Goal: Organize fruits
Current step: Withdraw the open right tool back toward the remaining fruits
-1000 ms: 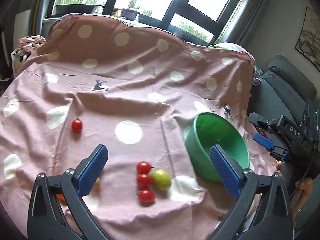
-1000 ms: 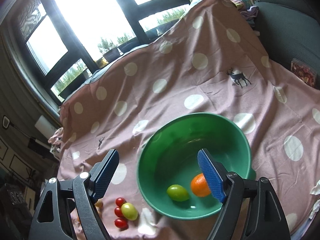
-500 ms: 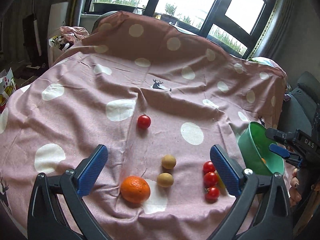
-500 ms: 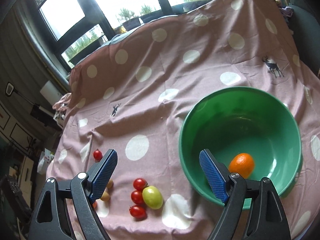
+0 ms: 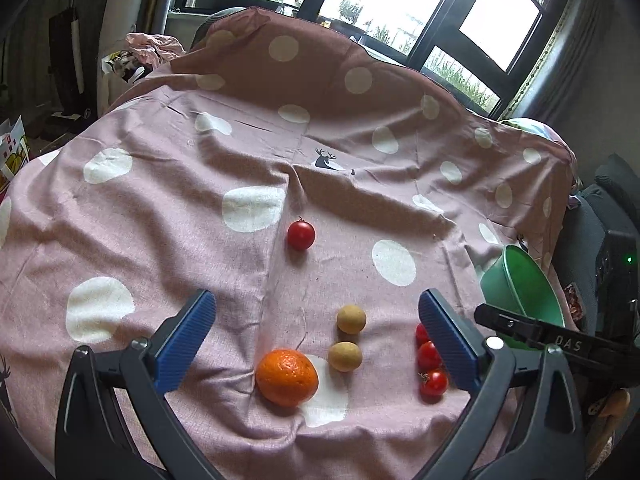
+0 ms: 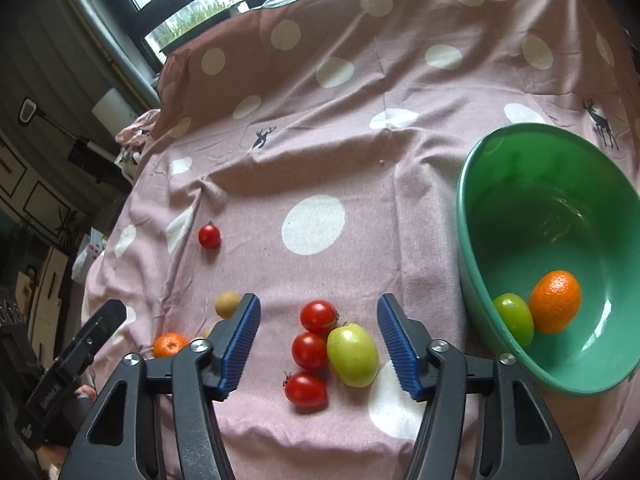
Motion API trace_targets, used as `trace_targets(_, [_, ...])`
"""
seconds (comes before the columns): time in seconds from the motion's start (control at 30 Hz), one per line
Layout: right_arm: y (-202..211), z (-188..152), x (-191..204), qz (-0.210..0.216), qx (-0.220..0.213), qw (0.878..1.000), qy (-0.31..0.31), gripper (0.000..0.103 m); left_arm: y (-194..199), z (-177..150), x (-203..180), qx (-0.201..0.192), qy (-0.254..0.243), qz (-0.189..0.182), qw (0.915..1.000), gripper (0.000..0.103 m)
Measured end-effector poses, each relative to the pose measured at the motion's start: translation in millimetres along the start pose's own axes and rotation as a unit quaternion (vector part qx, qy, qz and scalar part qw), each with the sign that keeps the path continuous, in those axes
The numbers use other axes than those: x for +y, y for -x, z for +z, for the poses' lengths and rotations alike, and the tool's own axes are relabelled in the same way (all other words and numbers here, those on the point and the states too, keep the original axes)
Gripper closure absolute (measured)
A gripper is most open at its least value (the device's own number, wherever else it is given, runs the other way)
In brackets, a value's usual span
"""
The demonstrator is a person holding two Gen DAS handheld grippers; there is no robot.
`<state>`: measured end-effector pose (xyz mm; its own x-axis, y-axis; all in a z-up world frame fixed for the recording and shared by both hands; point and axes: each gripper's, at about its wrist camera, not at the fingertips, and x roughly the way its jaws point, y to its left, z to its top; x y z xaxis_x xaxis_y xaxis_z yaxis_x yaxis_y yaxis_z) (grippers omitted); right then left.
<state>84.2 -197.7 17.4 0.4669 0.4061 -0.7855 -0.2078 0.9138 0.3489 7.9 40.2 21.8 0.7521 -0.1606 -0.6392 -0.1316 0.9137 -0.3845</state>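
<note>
- The right hand-held gripper (image 6: 319, 342) has just been narrowing, hanging unclamped above the green fruit (image 6: 353, 355) beside three tomatoes (image 6: 309, 351).
- The left hand-held gripper (image 5: 316, 338) is gaping wide, empty, over the orange (image 5: 287, 376).
- The green bowl (image 6: 472, 240) is holding two fruits.

green fruit (image 6: 353, 355) between open tool (image 6: 319, 344) pads

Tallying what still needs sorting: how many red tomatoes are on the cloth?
4. Three cluster together beside the green fruit; one sits alone farther back. None visible in the bowl.
</note>
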Motion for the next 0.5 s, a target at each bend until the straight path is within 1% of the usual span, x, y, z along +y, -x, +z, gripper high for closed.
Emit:
trace_targets(0.07, [-6.9,-2.5,3.7,-0.011,0.013,1.0,0.011,0.054,-0.2,0.3,0.3,0.002,0.002,-0.003,1.0,0.002])
trace_targets(0.13, [-13.2,-4.7,4.4,-0.021,0.026,0.999,0.014,0.054,-1.3,0.0,0.3,0.005,0.003,-0.003,1.0,0.004])
trace_targets(0.23, [-20.1,-8.7,0.6,-0.018,0.048,0.999,0.006,0.054,-3.9,-0.6,0.2,0.013,0.005,-0.001,0.9999,0.007])
trace_targets(0.3, [-26.8,-11.8,-2.6,-0.015,0.069,0.997,-0.002,0.054,-4.7,-0.9,0.3,0.014,0.004,0.005,0.9999,0.013])
trace_targets(0.33, [-25.4,-12.1,-2.0,-0.03,0.062,0.998,0.006,0.054,-5.0,-0.9,0.7,0.013,0.006,0.01,0.9999,0.015])
trace_targets(0.4, [-23.6,-12.4,-1.9,-0.055,0.059,0.997,0.021,0.054,-5.5,-0.7,3.1,0.013,0.012,0.016,0.9997,0.029])
trace_targets(0.43, [-23.5,-12.2,-3.9,-0.052,0.061,0.997,0.021,0.054,-6.2,-0.6,4.2,0.016,0.015,0.017,0.9996,0.031])
trace_targets(0.5, [-26.6,-13.2,-8.3,-0.043,0.074,0.996,0.016,0.054,-7.2,-0.9,5.4,0.02,0.018,0.015,0.9995,0.037])
